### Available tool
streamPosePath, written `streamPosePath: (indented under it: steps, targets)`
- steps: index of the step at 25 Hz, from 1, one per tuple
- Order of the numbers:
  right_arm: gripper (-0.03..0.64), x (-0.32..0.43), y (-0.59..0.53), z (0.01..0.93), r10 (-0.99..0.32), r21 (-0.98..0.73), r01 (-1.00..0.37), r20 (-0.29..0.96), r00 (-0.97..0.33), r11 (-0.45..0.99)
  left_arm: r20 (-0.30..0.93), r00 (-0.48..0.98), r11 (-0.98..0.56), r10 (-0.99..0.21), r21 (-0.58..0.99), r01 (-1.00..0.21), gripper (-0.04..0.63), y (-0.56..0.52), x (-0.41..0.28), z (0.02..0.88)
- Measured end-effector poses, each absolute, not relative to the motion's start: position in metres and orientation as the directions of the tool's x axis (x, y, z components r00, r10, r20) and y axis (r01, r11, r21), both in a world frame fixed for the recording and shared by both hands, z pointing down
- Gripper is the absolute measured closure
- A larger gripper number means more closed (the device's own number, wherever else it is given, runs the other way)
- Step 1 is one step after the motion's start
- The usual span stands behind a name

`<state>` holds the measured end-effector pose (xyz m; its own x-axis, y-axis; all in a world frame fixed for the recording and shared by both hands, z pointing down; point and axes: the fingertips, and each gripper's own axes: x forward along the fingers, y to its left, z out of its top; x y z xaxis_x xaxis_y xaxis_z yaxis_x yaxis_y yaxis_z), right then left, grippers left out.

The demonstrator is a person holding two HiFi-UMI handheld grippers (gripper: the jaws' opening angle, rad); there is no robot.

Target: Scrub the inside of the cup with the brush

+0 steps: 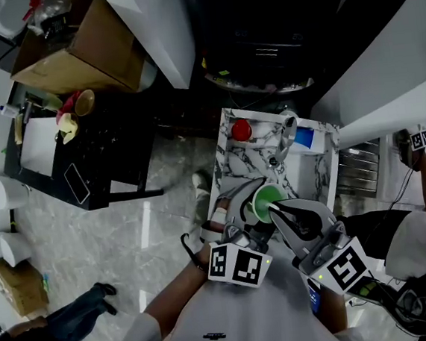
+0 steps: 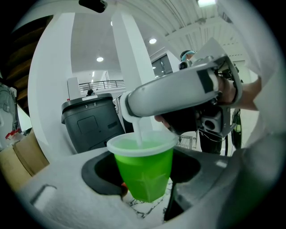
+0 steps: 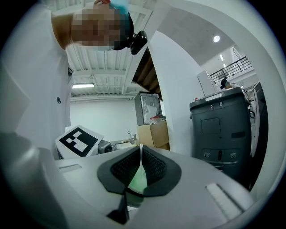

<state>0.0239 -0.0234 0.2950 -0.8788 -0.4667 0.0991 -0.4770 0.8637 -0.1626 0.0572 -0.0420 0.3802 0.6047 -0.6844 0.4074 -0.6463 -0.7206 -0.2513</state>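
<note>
Left gripper view: the green cup is clamped in the left gripper's jaws, over the table's near end. The right gripper pinches the brush, which dips inside the cup. Scrubbing looks under way, not finished.

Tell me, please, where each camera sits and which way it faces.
Head view: on the person's head, facing steeply down at the marbled table; shows the white shirt, the left gripper shut on the green cup, and the right gripper.
Left gripper view: on the left gripper, along its jaws round the cup; the right gripper holds the brush in it.
Right gripper view: on the right gripper, along its jaws shut on the brush handle; the shirt fills the left.
Shared: both gripper views show the cup and the grey bin.
</note>
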Motion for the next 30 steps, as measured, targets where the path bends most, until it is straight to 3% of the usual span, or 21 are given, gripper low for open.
streamPosePath:
  steps: [30]
  targets:
    - [0.591,0.094,-0.053,0.248,-0.686,-0.121,-0.679,-0.023,-0.727,0.724,0.434,0.528,-0.658,-0.73,-0.24,-0.713,0.31,-0.061,0.022,0.39]
